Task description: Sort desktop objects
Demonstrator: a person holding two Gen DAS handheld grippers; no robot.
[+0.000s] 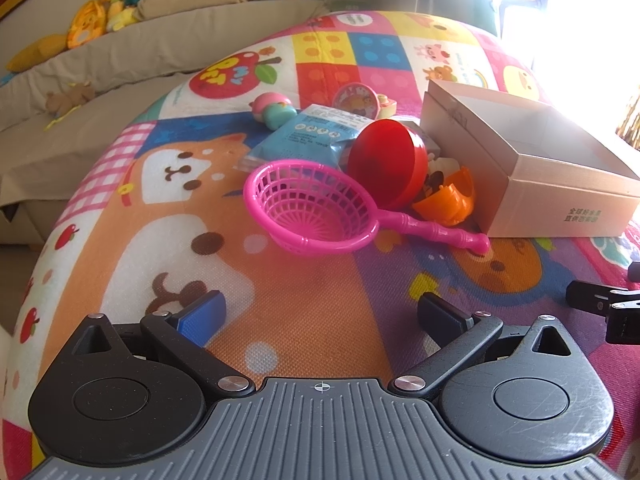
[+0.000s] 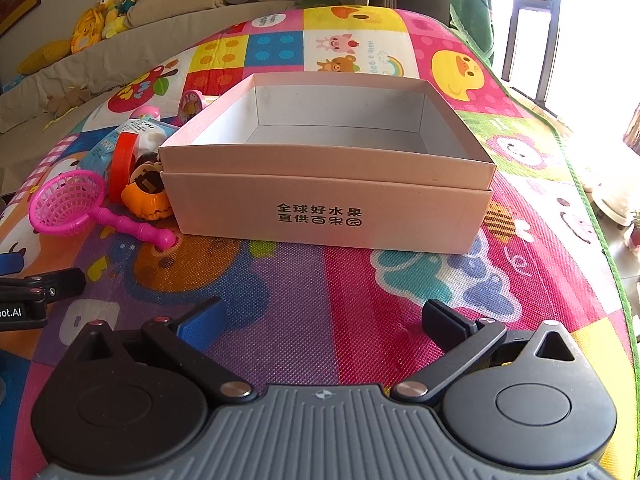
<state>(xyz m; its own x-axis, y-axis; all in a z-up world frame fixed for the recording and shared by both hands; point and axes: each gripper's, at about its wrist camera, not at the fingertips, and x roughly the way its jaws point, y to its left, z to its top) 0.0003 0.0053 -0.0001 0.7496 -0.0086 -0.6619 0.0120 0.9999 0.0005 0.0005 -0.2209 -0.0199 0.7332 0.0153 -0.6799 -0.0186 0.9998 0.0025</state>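
Observation:
A pink toy strainer (image 1: 312,208) lies on the colourful play mat (image 1: 300,320), handle pointing right. Behind it are a red bowl (image 1: 386,162) on its side, an orange toy (image 1: 450,198), a blue packet (image 1: 308,132), a pink-and-teal toy (image 1: 274,110) and a toy clock (image 1: 356,100). An open, empty cardboard box (image 2: 328,204) stands to their right. My left gripper (image 1: 320,316) is open and empty, short of the strainer. My right gripper (image 2: 324,320) is open and empty, in front of the box. The strainer (image 2: 68,204) also shows in the right wrist view.
A beige sofa (image 1: 100,64) with plush toys (image 1: 108,8) runs along the back left. The mat's green edge (image 2: 600,216) lies at the right near a bright window. The right gripper's tip (image 1: 604,308) shows at the right edge of the left view.

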